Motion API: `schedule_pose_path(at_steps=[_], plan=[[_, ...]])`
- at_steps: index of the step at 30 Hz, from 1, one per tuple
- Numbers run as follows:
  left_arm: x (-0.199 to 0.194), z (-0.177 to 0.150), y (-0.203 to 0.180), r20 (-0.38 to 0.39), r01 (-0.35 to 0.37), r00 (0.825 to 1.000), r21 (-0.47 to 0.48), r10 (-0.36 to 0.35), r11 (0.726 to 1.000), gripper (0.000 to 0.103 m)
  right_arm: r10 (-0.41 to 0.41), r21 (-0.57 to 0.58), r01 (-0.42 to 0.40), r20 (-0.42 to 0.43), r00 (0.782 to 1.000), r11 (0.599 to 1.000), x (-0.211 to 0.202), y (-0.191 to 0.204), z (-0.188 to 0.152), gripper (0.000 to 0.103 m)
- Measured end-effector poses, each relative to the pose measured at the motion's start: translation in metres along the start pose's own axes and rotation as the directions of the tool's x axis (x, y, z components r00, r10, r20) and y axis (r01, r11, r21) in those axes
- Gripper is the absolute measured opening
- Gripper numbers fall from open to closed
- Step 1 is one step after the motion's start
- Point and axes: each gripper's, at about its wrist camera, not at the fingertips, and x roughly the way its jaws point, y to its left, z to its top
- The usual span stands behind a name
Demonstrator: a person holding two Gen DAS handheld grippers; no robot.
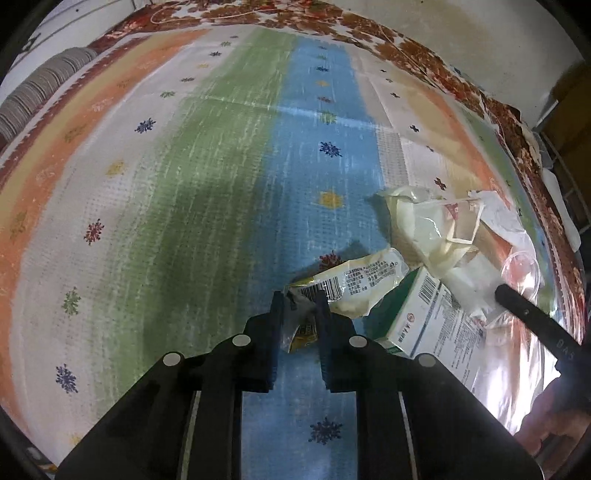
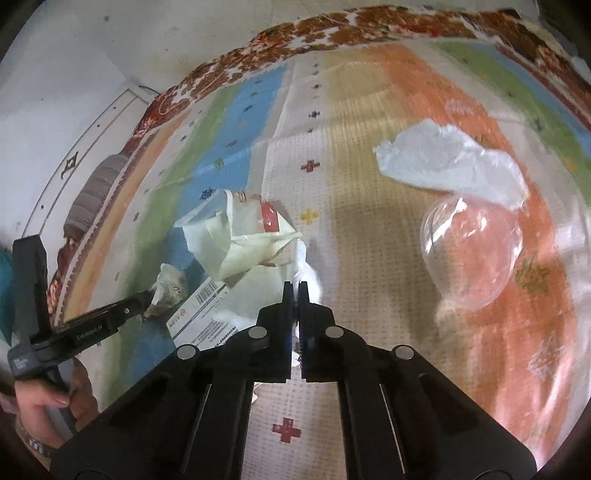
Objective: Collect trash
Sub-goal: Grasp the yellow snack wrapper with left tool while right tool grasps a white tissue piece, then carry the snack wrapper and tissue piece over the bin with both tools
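While left hand-held gripper (image 1: 300, 308) pinches snack wrapper (image 1: 354, 280), right hand-held gripper (image 2: 295, 291) pinches white tissue (image 2: 308, 280). Thin tissue could rip; wrapper could slip. Clear cup (image 2: 471, 253) at 2 o'clock.

A broad striped cloth (image 1: 221, 166) fills the picture, bands of orange, cream, green and blue dotted with small star and cross motifs. Along the top edge runs a rust-red floral border (image 1: 388, 33). Beyond it, a pale, stained wall (image 2: 129, 40). At upper left, a grey ribbed roll (image 1: 40, 85) lies by the cloth's edge. Bright glare washes the lower right.
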Motion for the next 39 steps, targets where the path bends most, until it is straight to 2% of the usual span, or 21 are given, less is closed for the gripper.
schedule_pose_path(at_steps=[5,8,14,20,27,31,35,39], plan=[[-0.02,-0.002,0.0,0.02,0.019,1.0,-0.034,-0.018,0.999,0.016,0.006,0.006,-0.006,0.029,1.0,1.0,-0.023,0.0,0.003,0.002],[-0.029,-0.007,-0.003,0.028,0.032,0.999,-0.056,-0.031,0.998,0.016,-0.006,-0.043,0.008,0.043,0.999,0.999,-0.038,0.005,0.002,0.001],[-0.036,-0.017,-0.009,0.01,0.015,1.0,-0.083,-0.014,0.996,0.015,-0.012,-0.07,0.017,0.08,0.997,0.997,-0.072,0.006,0.007,0.001],[-0.056,-0.022,-0.025,0.026,0.026,0.999,-0.051,-0.025,0.998,0.015,-0.06,-0.194,0.084,0.125,0.99,0.977,-0.101,0.022,0.003,0.001],[-0.079,-0.028,-0.042,0.035,0.04,0.999,-0.028,-0.039,0.999,0.015,-0.038,-0.23,0.071,0.144,0.989,0.971,-0.131,0.031,-0.005,0.001],[-0.084,-0.034,-0.051,0.018,0.011,1.0,-0.002,-0.011,1.0,0.015,-0.034,-0.267,0.074,0.15,0.988,0.961,-0.148,0.039,-0.015,0.001],[-0.092,-0.04,-0.049,-0.005,0.015,1.0,-0.036,-0.015,0.999,0.015,-0.013,-0.273,0.052,0.144,0.99,0.961,-0.16,0.044,-0.025,0.001],[-0.107,-0.05,-0.055,0.004,0.023,1.0,-0.018,-0.023,1.0,0.015,-0.011,-0.314,0.056,0.143,0.99,0.948,-0.173,0.055,-0.038,0.001]])
